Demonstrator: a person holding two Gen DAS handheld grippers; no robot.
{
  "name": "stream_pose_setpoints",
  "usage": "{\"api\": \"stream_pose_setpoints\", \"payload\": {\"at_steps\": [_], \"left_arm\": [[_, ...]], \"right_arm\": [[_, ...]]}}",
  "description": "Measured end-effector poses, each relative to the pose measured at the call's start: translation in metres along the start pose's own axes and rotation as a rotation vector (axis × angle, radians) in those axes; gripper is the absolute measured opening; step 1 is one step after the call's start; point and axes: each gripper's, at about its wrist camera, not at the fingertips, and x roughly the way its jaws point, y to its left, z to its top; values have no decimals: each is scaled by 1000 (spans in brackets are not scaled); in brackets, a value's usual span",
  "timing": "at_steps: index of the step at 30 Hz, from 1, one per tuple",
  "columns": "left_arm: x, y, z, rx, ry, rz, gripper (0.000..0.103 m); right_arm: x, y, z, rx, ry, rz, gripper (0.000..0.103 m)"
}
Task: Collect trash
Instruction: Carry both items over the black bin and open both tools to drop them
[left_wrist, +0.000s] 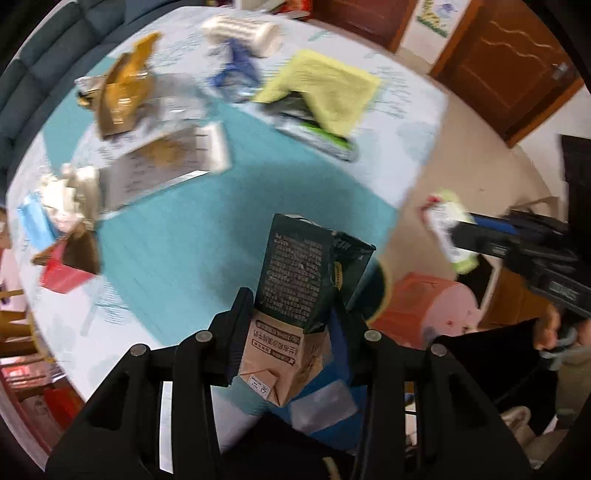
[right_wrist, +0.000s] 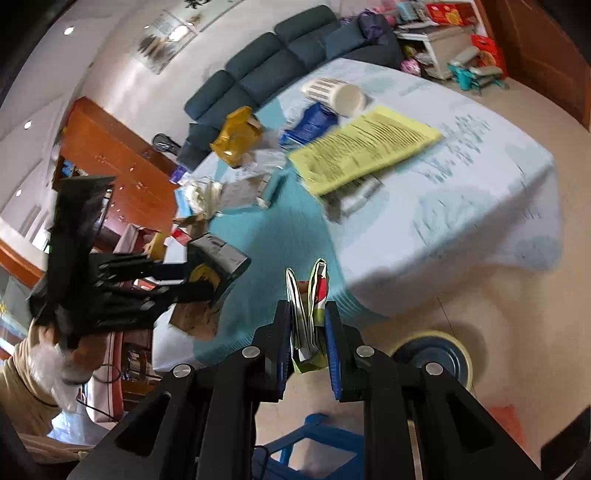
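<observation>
My left gripper (left_wrist: 291, 314) is shut on a crushed dark green and tan carton (left_wrist: 295, 280), held above the near edge of the table (left_wrist: 192, 258). The same carton shows in the right wrist view (right_wrist: 207, 273). My right gripper (right_wrist: 306, 325) is shut on a flattened green, white and red wrapper (right_wrist: 308, 314), held off the table's edge over the floor. It also shows in the left wrist view (left_wrist: 448, 229). More trash lies on the table: a gold bag (left_wrist: 125, 88), a yellow sheet (left_wrist: 325, 85), a blue packet (left_wrist: 236, 70), crumpled paper (left_wrist: 70, 192).
A blue and cream round bin (right_wrist: 436, 358) stands on the floor by the table. A pink and orange pig-shaped container (left_wrist: 432, 306) is beside it. A white ribbed cup (left_wrist: 243, 31) lies at the table's far side. A dark sofa (right_wrist: 280, 55) is behind.
</observation>
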Motion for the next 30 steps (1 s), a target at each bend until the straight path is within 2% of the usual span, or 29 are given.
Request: {"api": "stream_pose_setpoints", "payload": {"at_steps": [4,7,11,13,17,20,22,24,26,30], "left_arm": [[10,-47,-16,57,0,-47,36],[28,-88,-25,101,-33,-51,36],[67,-122,-35,117,-21,-34,36],[94,-130,-39,90,11,-45,36],[149,-141,-43,61,37,10,36],[184,-151,-45,59,42,41,36],[204,-159,-46,79,5,111,36],[215,-174,-48,153,-32,139,36],[226,-183,-49,183,-12,110,36],[246,-194,-48,176,23,94,36]], "right_arm": [[7,-24,-15,54,39,-46,17],[19,-45,-28,81,70,-104,17],[51,-78,-50,125,118,-192,17],[74,-99,-65,147,138,-214,17],[116,-141,-96,243,187,-246,17],[136,-159,-108,251,196,-275,18],[149,-173,-116,275,214,-281,18],[157,-184,-121,315,219,-275,18],[163,-197,-127,347,220,-289,18],[176,-221,-132,397,244,-305,18]]}}
